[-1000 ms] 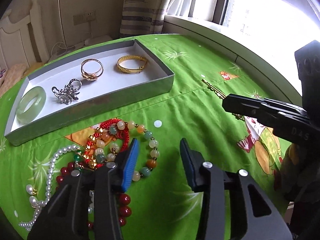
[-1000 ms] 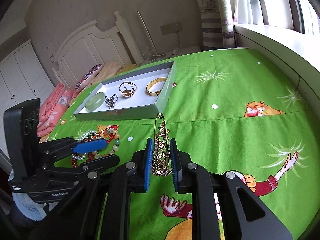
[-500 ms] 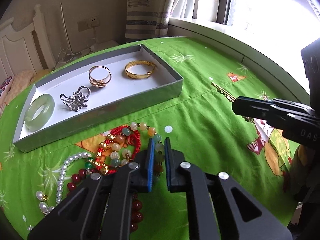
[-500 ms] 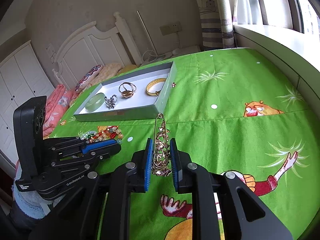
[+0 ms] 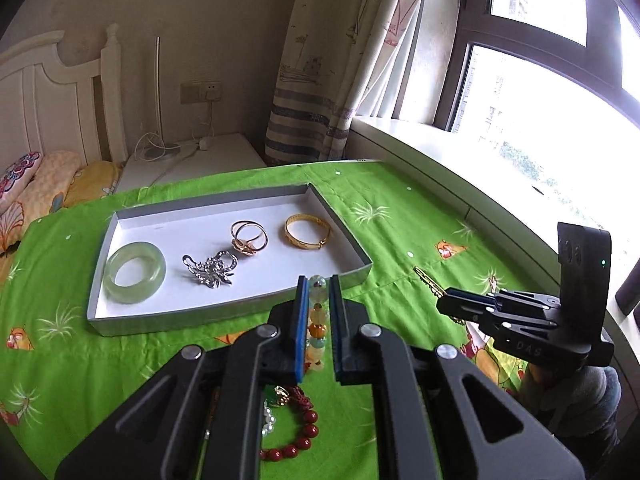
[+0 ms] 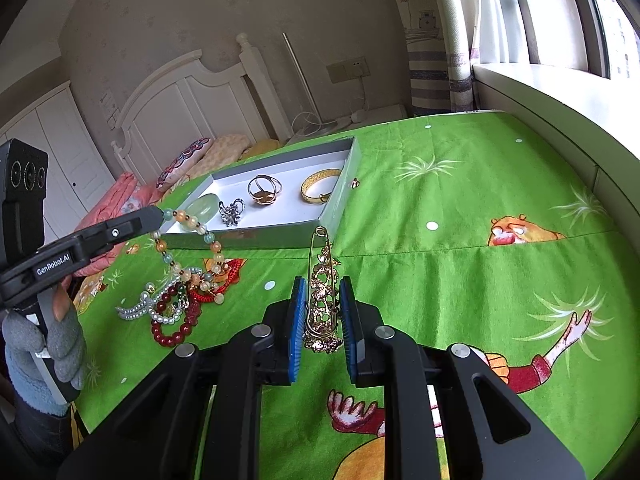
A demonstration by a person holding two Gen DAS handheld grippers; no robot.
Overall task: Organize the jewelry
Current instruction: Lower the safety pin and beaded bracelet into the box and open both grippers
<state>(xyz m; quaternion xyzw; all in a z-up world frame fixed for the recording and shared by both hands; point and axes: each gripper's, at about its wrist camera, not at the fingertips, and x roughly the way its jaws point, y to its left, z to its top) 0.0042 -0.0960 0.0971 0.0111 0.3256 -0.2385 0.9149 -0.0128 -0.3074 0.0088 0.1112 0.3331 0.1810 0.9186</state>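
Observation:
My left gripper (image 5: 318,284) is shut on a multicolour bead bracelet (image 5: 317,322) and holds it lifted just in front of the grey tray (image 5: 240,308); in the right wrist view the bracelet (image 6: 188,220) hangs from it. The tray holds a jade bangle (image 5: 135,271), a silver brooch (image 5: 210,270), a rose-gold ring (image 5: 249,236) and a gold bangle (image 5: 308,231). My right gripper (image 6: 323,288) is shut on a gold filigree pin (image 6: 322,300), held above the green cloth.
A pile of pearl, red bead and red cord jewelry (image 6: 180,300) lies on the green cloth (image 6: 460,264) left of the right gripper. A small gold piece (image 6: 354,183) lies by the tray's right wall. The windowsill (image 6: 560,92) borders the table's right.
My left gripper closed on the bead bracelet and lifted it off the pile, toward the tray. The right gripper has stayed still with the pin.

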